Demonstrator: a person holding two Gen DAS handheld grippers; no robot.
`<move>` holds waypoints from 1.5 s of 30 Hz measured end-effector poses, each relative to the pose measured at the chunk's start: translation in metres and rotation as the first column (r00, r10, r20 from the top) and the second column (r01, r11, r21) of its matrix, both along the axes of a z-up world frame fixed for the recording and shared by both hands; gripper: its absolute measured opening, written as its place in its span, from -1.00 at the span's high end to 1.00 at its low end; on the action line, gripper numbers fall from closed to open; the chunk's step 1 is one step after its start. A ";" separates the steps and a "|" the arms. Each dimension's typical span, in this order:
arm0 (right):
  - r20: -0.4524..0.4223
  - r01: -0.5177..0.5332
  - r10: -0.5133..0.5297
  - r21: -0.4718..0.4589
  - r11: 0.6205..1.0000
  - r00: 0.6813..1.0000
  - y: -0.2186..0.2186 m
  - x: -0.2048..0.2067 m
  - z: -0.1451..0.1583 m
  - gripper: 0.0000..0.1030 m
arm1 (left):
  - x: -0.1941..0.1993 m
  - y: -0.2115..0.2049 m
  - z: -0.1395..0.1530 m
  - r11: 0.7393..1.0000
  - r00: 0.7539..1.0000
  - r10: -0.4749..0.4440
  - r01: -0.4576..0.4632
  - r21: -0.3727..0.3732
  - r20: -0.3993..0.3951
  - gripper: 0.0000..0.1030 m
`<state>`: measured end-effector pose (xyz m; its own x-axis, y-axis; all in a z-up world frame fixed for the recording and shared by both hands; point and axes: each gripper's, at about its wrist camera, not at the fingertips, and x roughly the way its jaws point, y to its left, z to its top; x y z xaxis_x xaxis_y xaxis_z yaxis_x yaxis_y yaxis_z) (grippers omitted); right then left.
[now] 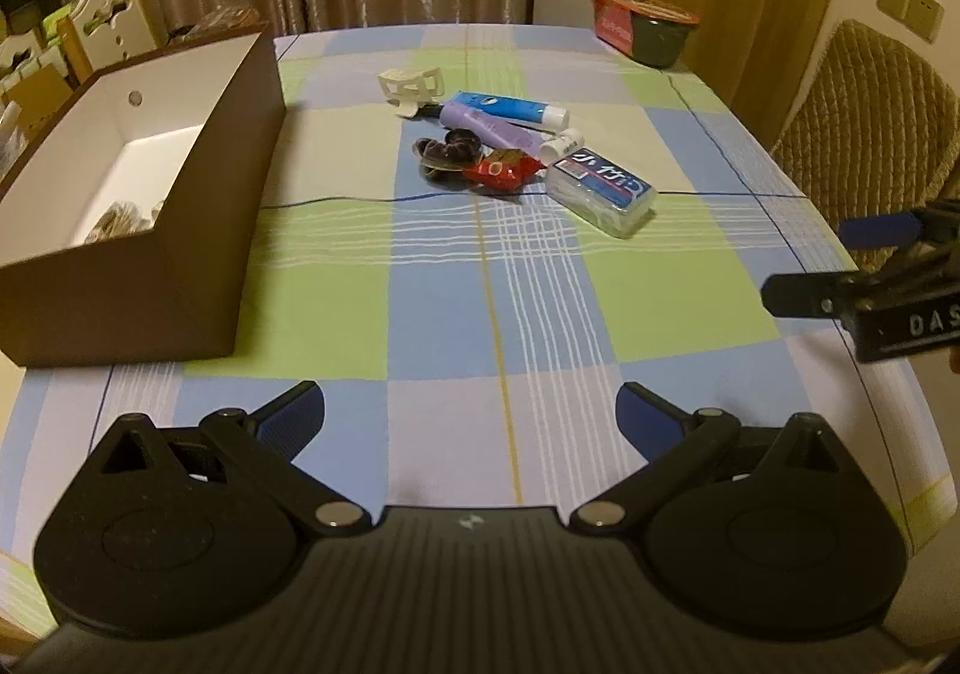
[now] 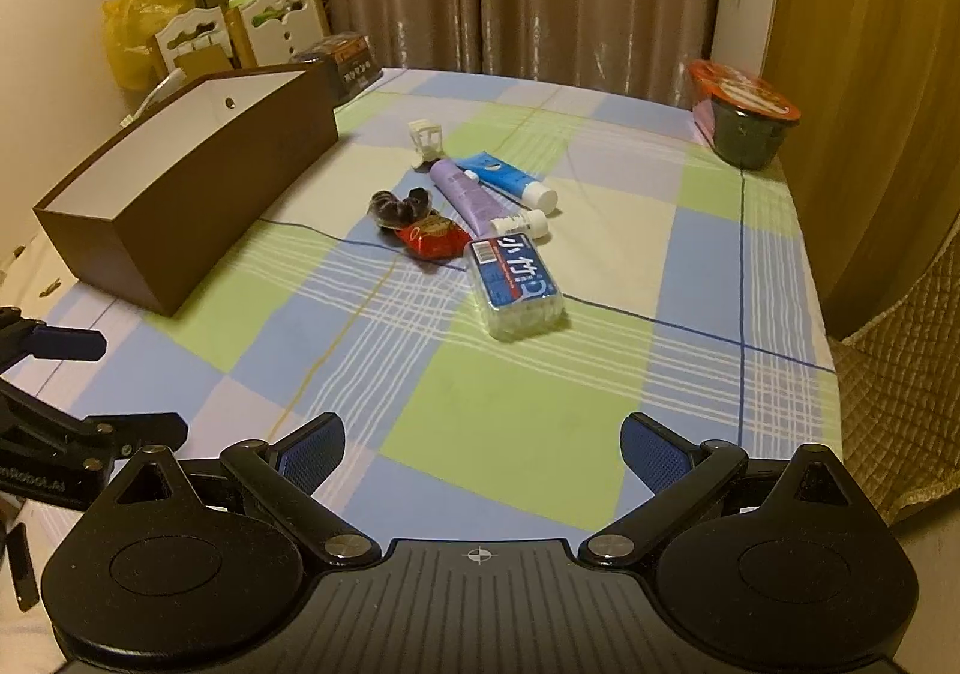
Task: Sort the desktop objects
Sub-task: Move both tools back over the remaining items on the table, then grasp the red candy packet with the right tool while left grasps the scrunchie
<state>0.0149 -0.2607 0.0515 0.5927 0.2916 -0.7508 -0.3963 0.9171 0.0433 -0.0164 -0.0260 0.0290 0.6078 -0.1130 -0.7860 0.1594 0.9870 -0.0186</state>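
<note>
A: Tongs first, how wide are they?

B: Both pairs are spread wide with nothing between them. The left tongs (image 1: 471,416) hover over the near edge of the worktop (image 1: 456,314), which wears a blue, green and white checked cloth. The right tongs (image 2: 483,446) hover the same way a little further right, also touching nothing.

A: How are they posed?

B: Both are level and point forward across the worktop toward the things to sort. Each camera catches the other pair side-on at its frame edge, so they sit side by side, apart.

A: Where are the things?

B: Clustered mid-worktop, well beyond both tongs. Nearest is a clear box with a blue label (image 2: 516,284). Just behind it, touching, lies a red wrapped snack (image 2: 433,239) beside a dark hair scrunchie (image 2: 399,207). Behind those a purple tube (image 2: 468,194) and a blue tube (image 2: 510,182) lie side by side, white caps pointing right. A white hair claw (image 2: 426,137) sits farthest back.

A: And somewhere to put them?

B: A brown box with a white inside (image 1: 144,182) stands open on the left, apart from the pile. Something pale lies in its near end, too unclear to name. A red-lidded noodle bowl (image 2: 744,116) sits at the far right corner.
</note>
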 end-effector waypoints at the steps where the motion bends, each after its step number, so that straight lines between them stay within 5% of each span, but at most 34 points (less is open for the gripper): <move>1: 0.001 -0.008 0.008 -0.003 1.000 1.000 0.000 0.001 0.000 -0.95 | 0.002 -0.001 -0.001 1.000 1.000 0.005 -0.005 0.001 0.000 -0.98; 14: 0.088 -0.276 0.284 -0.100 0.956 0.955 0.031 0.059 -0.004 -0.90 | 0.022 -0.002 0.009 0.997 0.995 0.081 -0.080 -0.013 0.061 -0.97; 16: 0.075 -0.294 0.303 -0.106 0.950 0.950 0.043 0.077 -0.010 -0.59 | 0.028 0.001 0.012 0.998 0.995 0.065 -0.063 -0.019 0.074 -0.97; 23: 0.032 -0.364 0.372 -0.140 0.921 0.928 0.088 0.140 -0.037 -0.56 | 0.066 0.012 0.006 0.998 0.995 -0.026 0.031 -0.047 0.096 -0.97; 26: -0.007 -0.377 0.381 -0.157 0.913 0.925 0.106 0.167 -0.053 -0.54 | 0.080 0.017 -0.002 0.997 0.994 -0.062 0.067 -0.047 0.088 -0.97; 29: -0.052 -0.392 0.389 -0.184 0.902 0.920 0.123 0.193 -0.073 -0.29 | 0.092 0.020 -0.012 0.993 0.992 -0.100 0.104 -0.057 0.074 -0.97; 34: -0.098 -0.387 0.375 -0.201 0.900 0.922 0.134 0.218 -0.096 -0.28 | 0.106 0.023 -0.029 0.986 0.989 -0.139 0.142 -0.082 0.048 -0.97; 39: -0.084 -0.381 0.372 -0.192 0.904 0.925 0.128 0.221 -0.094 0.10 | 0.118 0.026 -0.043 0.981 0.988 -0.151 0.152 -0.120 0.021 -0.97; 45: -0.059 -0.375 0.370 -0.181 0.909 0.927 0.119 0.221 -0.088 0.22 | 0.132 0.027 -0.046 0.985 0.990 -0.139 0.141 -0.102 0.021 -0.97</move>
